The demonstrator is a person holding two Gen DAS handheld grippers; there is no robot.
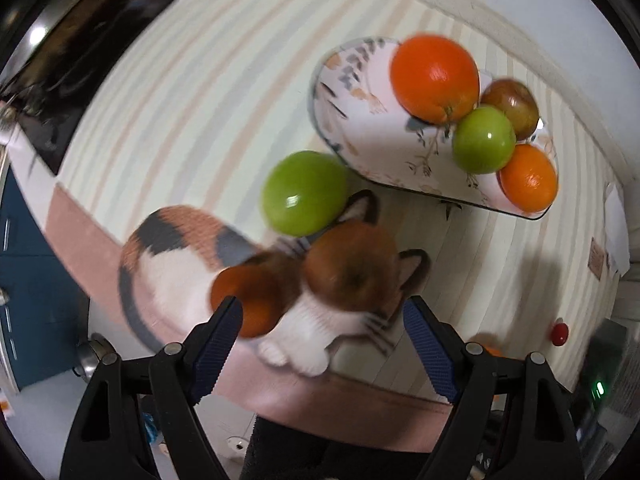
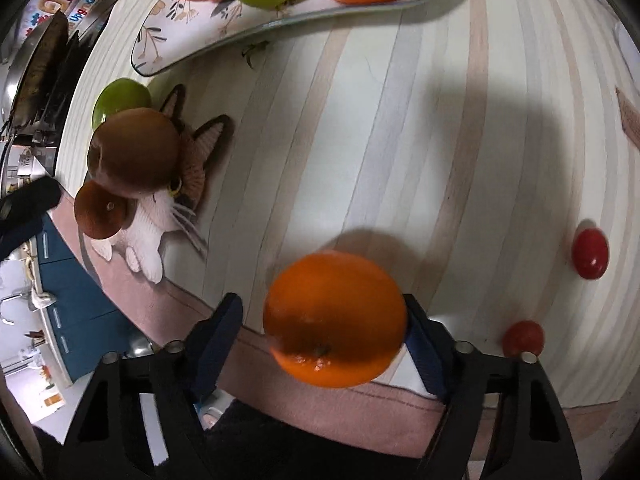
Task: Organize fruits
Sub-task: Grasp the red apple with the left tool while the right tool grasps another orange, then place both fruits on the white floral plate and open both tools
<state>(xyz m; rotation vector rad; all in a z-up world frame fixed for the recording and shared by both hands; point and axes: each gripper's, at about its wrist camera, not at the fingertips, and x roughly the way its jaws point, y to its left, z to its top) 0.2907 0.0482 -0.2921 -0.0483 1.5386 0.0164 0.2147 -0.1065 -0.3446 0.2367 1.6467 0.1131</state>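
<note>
— Between the right gripper's [image 2: 324, 320] jaws, what sits?
— An orange [image 2: 335, 318]; the jaws are spread, one touching it.
— And the left gripper [image 1: 322, 320]?
— Spread too, empty, above a brown apple [image 1: 352, 264].
— Farther off?
— A green apple [image 1: 304, 199] on the tabletop [image 2: 420, 140], then a plate [image 1: 372, 136] with fruit.

Plate [image 1: 352, 136]: on counter [image 2: 400, 140], holding four fruits.
Apple [image 1: 304, 199]: just beside plate.
Orange [image 2: 335, 318]: between right jaws, touching one.
Tomatoes [image 2: 590, 253]: right of orange.
</note>
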